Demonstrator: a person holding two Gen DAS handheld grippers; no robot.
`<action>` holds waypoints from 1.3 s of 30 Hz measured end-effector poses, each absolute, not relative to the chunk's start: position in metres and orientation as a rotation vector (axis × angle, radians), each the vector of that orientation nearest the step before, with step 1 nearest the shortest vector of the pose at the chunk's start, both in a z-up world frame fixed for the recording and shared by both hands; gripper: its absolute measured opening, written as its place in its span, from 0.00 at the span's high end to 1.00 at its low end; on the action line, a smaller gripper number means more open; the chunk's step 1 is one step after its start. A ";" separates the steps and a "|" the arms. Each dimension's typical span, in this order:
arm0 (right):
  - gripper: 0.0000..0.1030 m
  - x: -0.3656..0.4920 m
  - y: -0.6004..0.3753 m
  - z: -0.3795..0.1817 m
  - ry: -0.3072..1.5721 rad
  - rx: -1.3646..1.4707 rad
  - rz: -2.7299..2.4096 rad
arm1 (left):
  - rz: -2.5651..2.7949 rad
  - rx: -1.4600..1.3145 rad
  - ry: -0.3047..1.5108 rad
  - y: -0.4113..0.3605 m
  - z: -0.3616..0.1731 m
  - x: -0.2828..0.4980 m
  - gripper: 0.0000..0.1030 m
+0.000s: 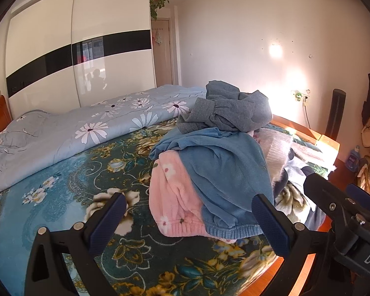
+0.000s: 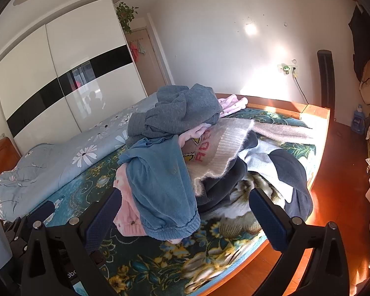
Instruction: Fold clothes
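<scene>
Both grippers hang wide open and empty above the bed's near edge. The left gripper (image 1: 190, 218) faces the blue garment (image 1: 224, 172) lying over a pink one (image 1: 175, 197). The right gripper (image 2: 185, 212) faces the clothes pile (image 2: 209, 143), touching nothing.

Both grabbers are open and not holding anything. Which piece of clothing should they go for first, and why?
Probably the blue garment draped over the front of the pile. Its ribbed hem hangs nearest both open grippers, the left gripper and the right gripper, and only the grey garment rests on its far end.
</scene>
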State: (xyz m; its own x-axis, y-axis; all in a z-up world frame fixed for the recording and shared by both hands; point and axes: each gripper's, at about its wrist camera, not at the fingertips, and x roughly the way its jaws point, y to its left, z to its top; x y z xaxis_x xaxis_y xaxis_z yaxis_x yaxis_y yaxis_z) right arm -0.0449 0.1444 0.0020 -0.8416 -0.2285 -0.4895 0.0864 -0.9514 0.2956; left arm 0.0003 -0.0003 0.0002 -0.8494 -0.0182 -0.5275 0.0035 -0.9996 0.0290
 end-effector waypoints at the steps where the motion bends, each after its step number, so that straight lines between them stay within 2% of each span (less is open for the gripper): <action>1: 0.00 -0.045 0.144 0.002 -0.391 0.817 -2.838 | -3.011 0.859 -0.037 -0.001 0.001 0.001 0.00; 20: 0.00 -0.034 0.139 0.014 -0.368 0.762 -2.862 | -3.052 0.914 0.089 -0.011 0.002 0.008 0.00; 27: 0.00 -0.028 0.125 0.019 -0.314 0.725 -2.819 | -3.097 0.887 0.030 0.002 0.004 0.015 0.00; 39: 0.00 -0.022 0.119 0.024 -0.302 0.702 -2.811 | -3.089 0.838 0.067 -0.008 0.009 0.021 0.00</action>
